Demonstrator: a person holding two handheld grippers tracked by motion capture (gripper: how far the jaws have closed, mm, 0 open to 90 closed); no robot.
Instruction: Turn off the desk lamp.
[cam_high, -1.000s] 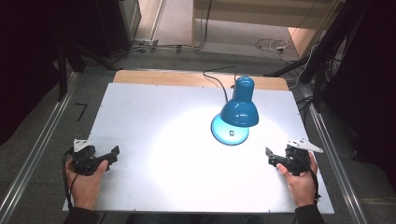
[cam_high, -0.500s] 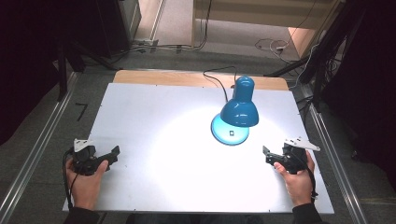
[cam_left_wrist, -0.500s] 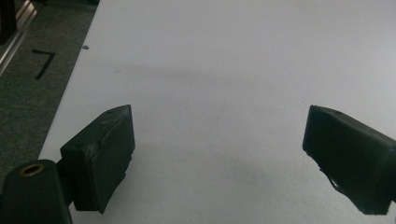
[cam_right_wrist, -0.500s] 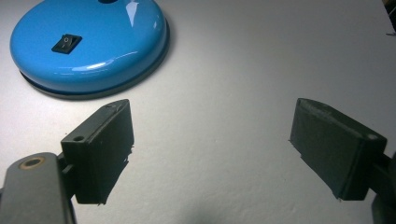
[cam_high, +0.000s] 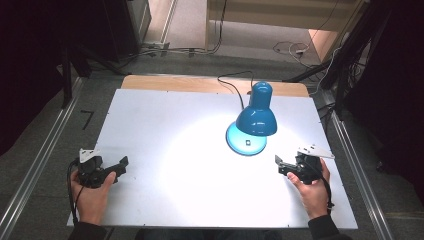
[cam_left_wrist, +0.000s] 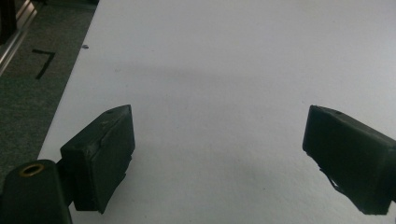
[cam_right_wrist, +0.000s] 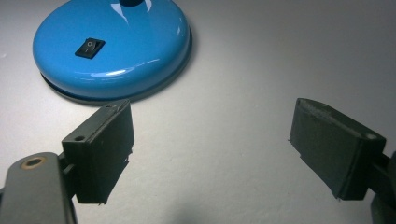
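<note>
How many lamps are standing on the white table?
1. The blue lamp stands on the table's far right part, ahead of the right gripper. Nothing appears hidden.

No words, brands or numbers can be read; the glossy blue lamp base's (cam_right_wrist: 112, 46) black rocker switch (cam_right_wrist: 89, 47) bears a small circle mark

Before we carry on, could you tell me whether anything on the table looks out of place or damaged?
Nothing stands out. The blue desk lamp stands upright and lit on the white table, its base intact. Both the left gripper and right gripper are open and empty.
</note>
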